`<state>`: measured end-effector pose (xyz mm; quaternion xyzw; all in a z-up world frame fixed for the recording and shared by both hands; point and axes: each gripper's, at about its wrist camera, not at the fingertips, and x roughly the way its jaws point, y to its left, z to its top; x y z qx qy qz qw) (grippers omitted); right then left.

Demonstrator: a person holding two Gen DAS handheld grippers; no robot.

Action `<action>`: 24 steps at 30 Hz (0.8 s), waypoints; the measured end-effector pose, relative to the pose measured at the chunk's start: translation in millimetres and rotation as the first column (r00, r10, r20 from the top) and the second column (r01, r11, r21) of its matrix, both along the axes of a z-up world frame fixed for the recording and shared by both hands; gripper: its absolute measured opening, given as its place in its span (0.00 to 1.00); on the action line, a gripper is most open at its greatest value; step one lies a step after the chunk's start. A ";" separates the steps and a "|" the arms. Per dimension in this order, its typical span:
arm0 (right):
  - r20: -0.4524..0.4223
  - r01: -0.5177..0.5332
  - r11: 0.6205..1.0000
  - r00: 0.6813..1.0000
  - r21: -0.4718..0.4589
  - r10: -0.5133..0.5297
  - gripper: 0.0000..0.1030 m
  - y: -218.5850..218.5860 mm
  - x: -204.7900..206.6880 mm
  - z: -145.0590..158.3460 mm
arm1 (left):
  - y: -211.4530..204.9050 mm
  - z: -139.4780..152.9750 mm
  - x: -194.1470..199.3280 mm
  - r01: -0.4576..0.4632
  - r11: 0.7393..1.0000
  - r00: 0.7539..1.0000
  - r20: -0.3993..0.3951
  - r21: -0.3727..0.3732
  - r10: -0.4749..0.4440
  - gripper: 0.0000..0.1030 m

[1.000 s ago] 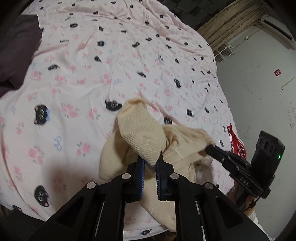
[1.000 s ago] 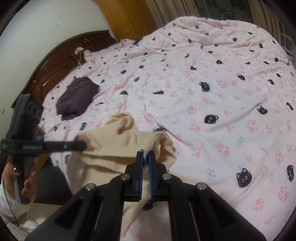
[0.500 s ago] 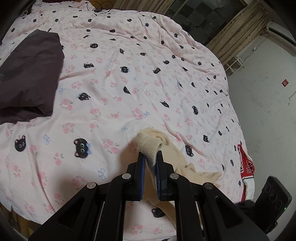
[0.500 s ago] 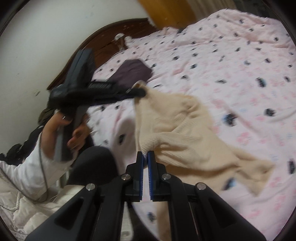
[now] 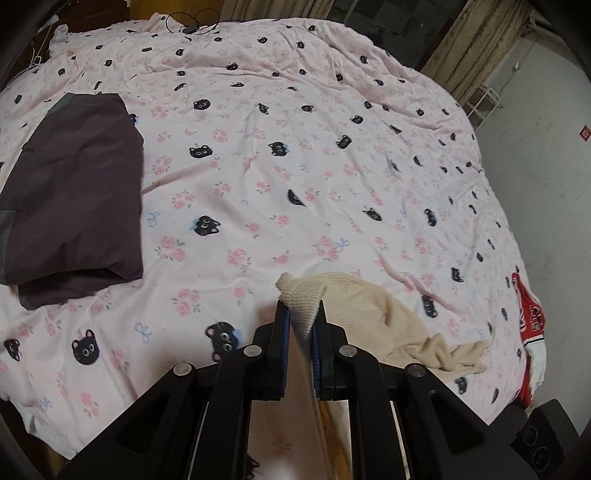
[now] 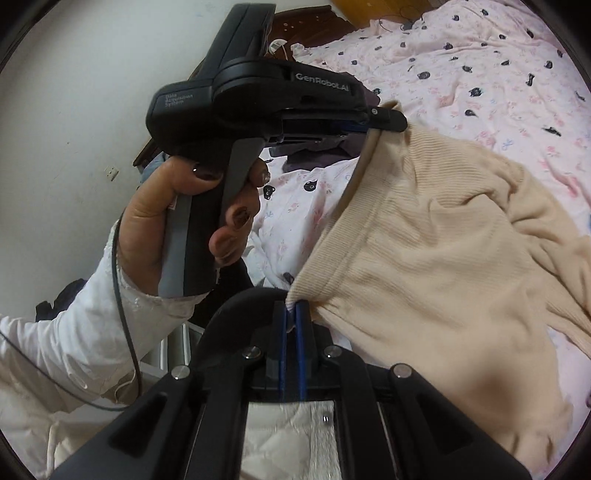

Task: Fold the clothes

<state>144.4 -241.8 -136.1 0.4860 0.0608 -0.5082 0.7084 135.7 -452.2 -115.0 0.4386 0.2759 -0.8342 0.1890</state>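
A cream ribbed knit sweater (image 6: 436, 236) hangs stretched between both grippers above the pink cat-print bed (image 5: 295, 155). My left gripper (image 5: 300, 314) is shut on a folded ribbed edge of the sweater (image 5: 362, 299); the rest trails right onto the bed. My right gripper (image 6: 291, 314) is shut on another corner of the ribbed edge. The left gripper also shows in the right wrist view (image 6: 388, 120), held in a hand and clamped on the upper corner.
A folded dark purple garment (image 5: 74, 199) lies on the bed's left side. A red and white garment (image 5: 530, 325) hangs over the right edge. Curtains and a white wall stand at the right. A dark wooden headboard (image 6: 314, 26) is behind.
Both grippers lifted and pulled apart, so the crumpled sweater is now stretched between them. The left gripper moved further over the bed; the right swung to face it.
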 end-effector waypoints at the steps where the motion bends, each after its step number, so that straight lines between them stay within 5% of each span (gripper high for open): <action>1: -0.004 -0.001 1.000 1.000 0.003 0.001 0.06 -4.3 2.4 -1.4 | -3.5 -3.0 0.2 -0.002 1.000 1.000 0.009 0.001 0.002 0.08; 24: -0.042 -0.064 0.996 0.997 0.060 0.067 0.09 -58.0 52.6 -39.1 | -45.0 -52.3 13.7 -0.053 0.999 0.994 0.098 0.005 0.052 0.09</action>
